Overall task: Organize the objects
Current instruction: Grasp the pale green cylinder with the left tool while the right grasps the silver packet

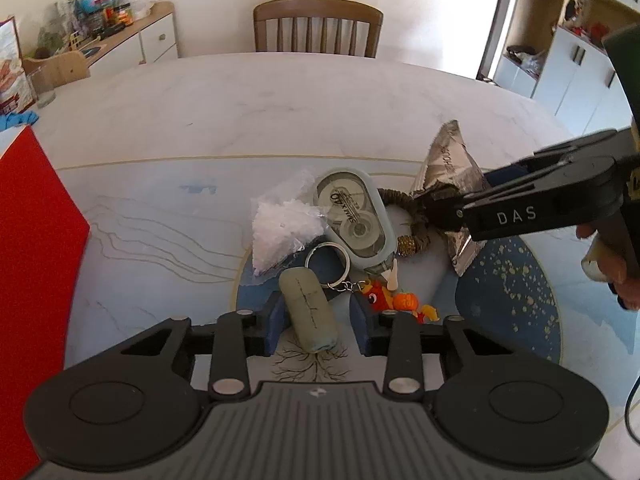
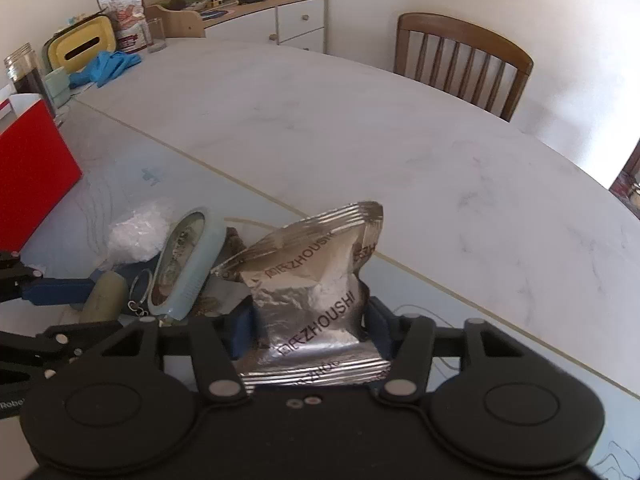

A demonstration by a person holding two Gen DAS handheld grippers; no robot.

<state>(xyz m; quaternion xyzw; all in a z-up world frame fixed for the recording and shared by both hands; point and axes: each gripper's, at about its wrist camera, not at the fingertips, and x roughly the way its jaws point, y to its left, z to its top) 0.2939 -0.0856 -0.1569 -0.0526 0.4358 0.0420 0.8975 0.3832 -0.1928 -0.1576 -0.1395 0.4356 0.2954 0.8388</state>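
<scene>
Left claw (image 1: 316, 320) astride the grey-green eraser (image 1: 308, 308) on the counter (image 1: 280, 100), pads not visibly pressing, long axis running straight ahead. Right claw (image 2: 310, 320) clenched on the foil packet (image 2: 312, 292), lying rightward.

On the worktop (image 1: 280, 100), silver foil packet (image 1: 448, 164) lies right of oval tape dispenser (image 1: 356, 216); grey-green cylinder (image 1: 308, 308) lies nearer.

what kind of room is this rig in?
Most likely a home dining room: a large marble-look table, a wooden slat-back chair at its far side, and a white sideboard cluttered with household items.
</scene>
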